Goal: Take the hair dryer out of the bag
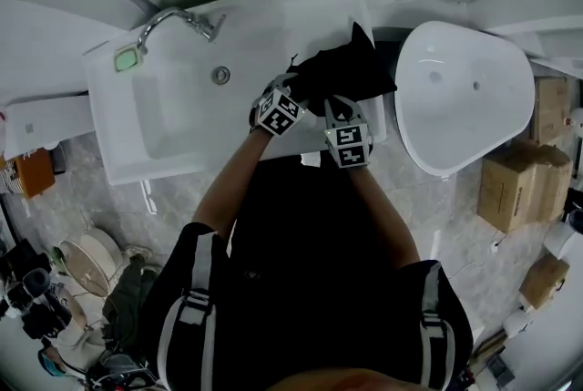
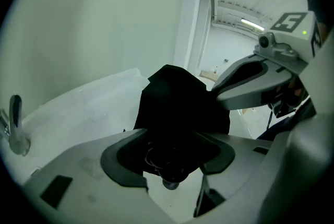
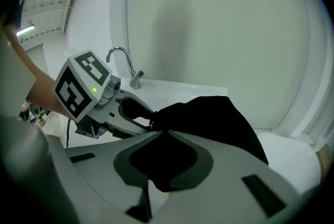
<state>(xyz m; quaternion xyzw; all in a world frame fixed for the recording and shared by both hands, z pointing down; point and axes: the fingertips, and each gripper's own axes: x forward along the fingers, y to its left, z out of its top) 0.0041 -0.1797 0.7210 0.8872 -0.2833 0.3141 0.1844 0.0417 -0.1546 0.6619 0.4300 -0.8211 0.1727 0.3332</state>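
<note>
A black bag [image 1: 351,70] lies on the right end of a white sink counter [image 1: 273,15]. My right gripper [image 1: 339,107] is shut on the bag's near edge; in the right gripper view black cloth [image 3: 219,116] is pinched where the jaws [image 3: 159,133] meet. To its left my left gripper [image 1: 293,91] stands open at the bag's mouth. In the left gripper view the jaws [image 2: 171,134] straddle the bag [image 2: 177,97], where a dark rounded end with a looped cord [image 2: 169,181] shows. Most of the hair dryer is hidden in the bag.
The sink basin [image 1: 173,107] with a chrome faucet [image 1: 168,20] lies left of the bag. A white oval tub [image 1: 465,97] stands just right of the counter. Cardboard boxes [image 1: 510,184] sit on the floor at right, and clutter [image 1: 82,262] at lower left.
</note>
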